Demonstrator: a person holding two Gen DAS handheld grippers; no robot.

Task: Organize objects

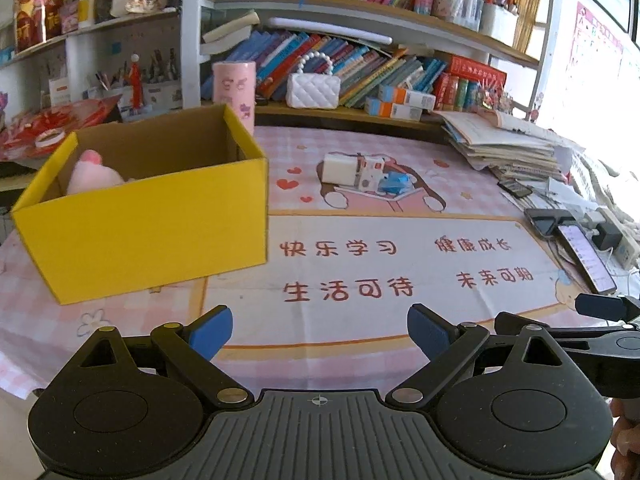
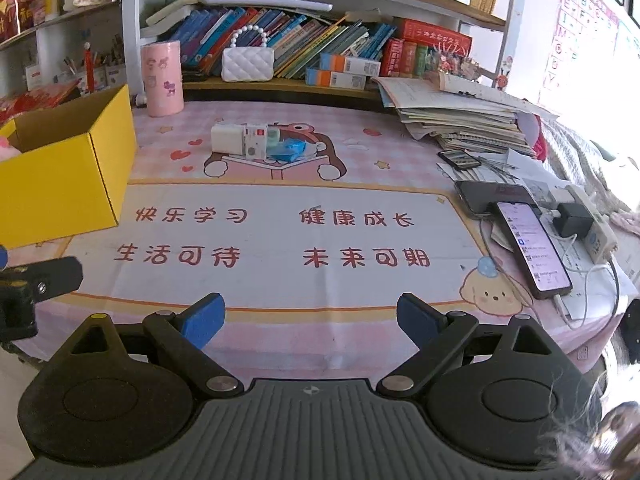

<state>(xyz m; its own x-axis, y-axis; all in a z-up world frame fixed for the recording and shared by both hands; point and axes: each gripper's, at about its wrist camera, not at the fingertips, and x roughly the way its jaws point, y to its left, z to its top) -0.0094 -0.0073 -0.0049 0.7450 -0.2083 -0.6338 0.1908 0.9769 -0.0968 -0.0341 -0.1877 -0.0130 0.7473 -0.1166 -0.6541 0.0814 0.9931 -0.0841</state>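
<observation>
Left wrist view: the left gripper (image 1: 320, 330) is held released above the table mat (image 1: 360, 320); a pink plush toy (image 1: 94, 172) is seen inside the yellow box (image 1: 152, 232). Right wrist view: the right gripper (image 2: 312, 318) is likewise spread and empty, with small boxes (image 2: 244, 140) and a blue packet (image 2: 290, 149) clustered mid-table.

yellow box (image 1: 152, 232), pink plush (image 1: 94, 178) inside

Bright daylight floods in from about two o'clock, blowing out that corner in both views. Fisheye distortion bends the shelves (image 1: 360, 12) toward the edges; focus is fairly sharp centrally.
</observation>
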